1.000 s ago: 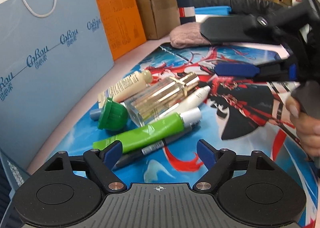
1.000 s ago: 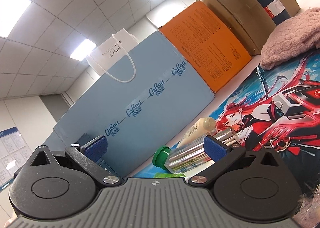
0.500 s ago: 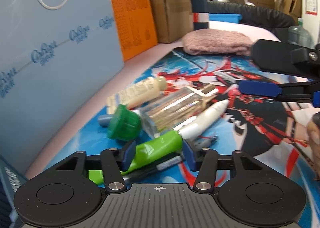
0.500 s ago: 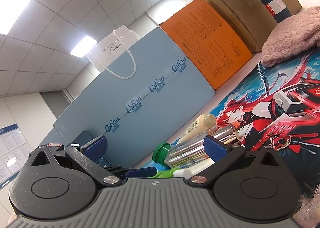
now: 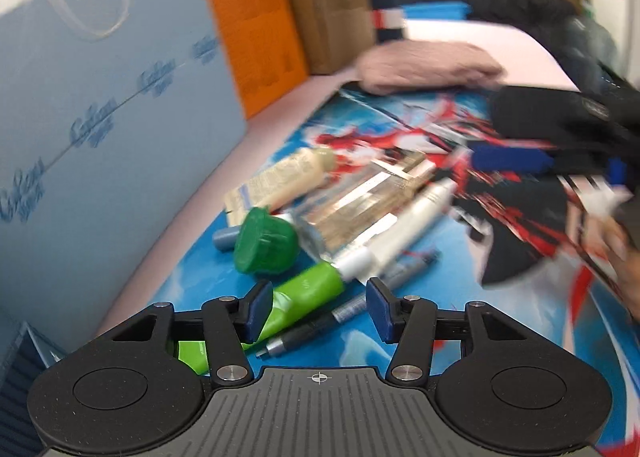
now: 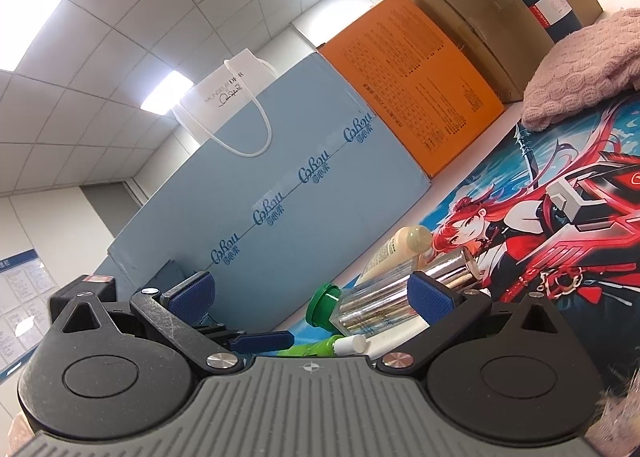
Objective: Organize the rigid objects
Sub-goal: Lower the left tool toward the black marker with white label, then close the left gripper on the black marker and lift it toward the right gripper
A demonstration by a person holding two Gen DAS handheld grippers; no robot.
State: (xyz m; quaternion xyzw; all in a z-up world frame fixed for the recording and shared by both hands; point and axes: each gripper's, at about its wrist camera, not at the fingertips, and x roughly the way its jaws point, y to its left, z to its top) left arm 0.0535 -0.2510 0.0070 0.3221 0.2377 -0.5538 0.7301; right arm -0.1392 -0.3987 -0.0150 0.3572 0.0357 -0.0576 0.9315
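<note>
The left claw (image 5: 317,307) has slid forward, its part-open jaws now straddling the green tube (image 5: 298,295) and pen (image 5: 320,323), poised to grip; the right claw (image 6: 312,293) hangs wide, holding nothing.

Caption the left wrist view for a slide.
Open left tongs straddle a green tube and pen beside a pile of bottles on a printed mat.

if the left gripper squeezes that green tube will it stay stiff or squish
The green tube looks like soft plastic with a creased, flattened tail, so it will probably squish. Lying flat, it seems unlikely to roll. The pen alongside it may get nudged.
</note>
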